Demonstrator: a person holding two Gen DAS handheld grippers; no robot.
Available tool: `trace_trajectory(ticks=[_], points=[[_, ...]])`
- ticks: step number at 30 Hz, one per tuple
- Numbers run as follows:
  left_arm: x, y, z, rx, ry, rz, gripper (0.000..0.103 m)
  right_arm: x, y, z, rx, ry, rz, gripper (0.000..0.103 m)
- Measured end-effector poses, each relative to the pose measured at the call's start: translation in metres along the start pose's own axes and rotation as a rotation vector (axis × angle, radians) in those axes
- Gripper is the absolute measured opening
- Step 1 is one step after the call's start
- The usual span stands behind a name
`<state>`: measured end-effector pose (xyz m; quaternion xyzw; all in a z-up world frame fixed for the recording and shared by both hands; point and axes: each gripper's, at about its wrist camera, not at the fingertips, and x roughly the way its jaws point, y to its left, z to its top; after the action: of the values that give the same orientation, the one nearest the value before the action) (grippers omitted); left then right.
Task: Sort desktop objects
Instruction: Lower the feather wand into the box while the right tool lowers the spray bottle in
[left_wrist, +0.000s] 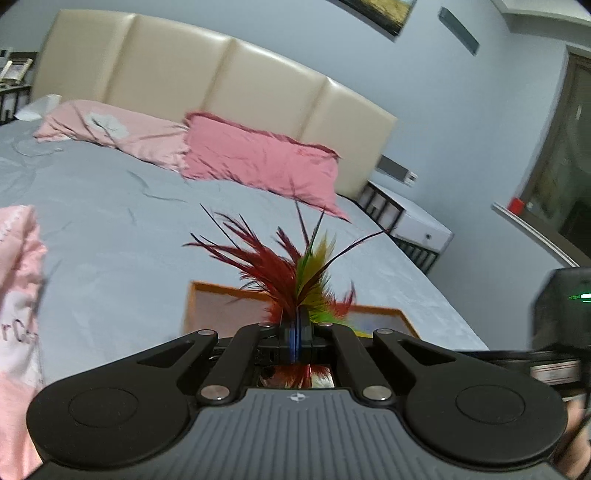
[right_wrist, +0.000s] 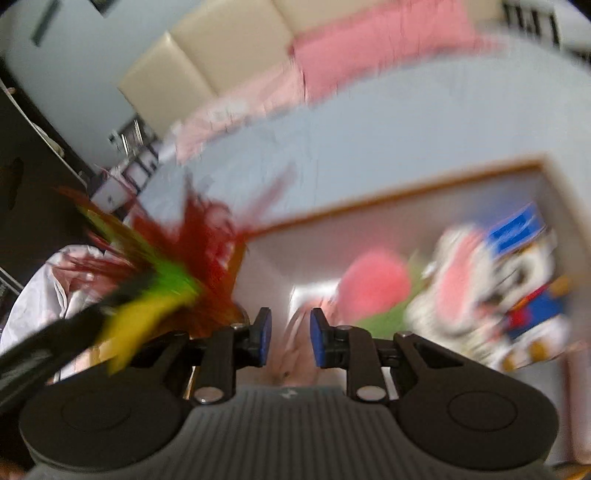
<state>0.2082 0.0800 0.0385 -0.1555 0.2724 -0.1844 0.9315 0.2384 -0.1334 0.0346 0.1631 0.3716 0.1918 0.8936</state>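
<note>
My left gripper is shut on a feather toy with red, green and yellow plumes that fan upward above the bed. The same feathers show blurred at the left of the right wrist view, held by the other gripper's dark body. My right gripper is open with blue pads and nothing between them. It hovers over a white box with an orange rim that holds a pink round object and a colourful plush figure. The box also shows behind the feathers.
A grey-sheeted bed carries pink pillows against a cream headboard. A pink cloth lies at the left. A white bedside unit stands at the right. The right wrist view is motion-blurred.
</note>
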Motion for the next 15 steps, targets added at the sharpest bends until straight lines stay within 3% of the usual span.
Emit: trace_trajectory(ticks=[3,7,15], points=[[0.010,-0.013,-0.006,0.039,0.054,0.000,0.000,-0.032,-0.004,-0.008,-0.087,-0.088,-0.037,0.025],[0.030,-0.025,-0.022,0.074,0.148,0.010,0.000,-0.052,-0.014,-0.026,-0.169,-0.142,-0.075,0.025],[0.059,-0.027,-0.039,0.069,0.243,0.050,0.000,-0.044,-0.040,-0.041,-0.200,-0.136,-0.067,0.025]])
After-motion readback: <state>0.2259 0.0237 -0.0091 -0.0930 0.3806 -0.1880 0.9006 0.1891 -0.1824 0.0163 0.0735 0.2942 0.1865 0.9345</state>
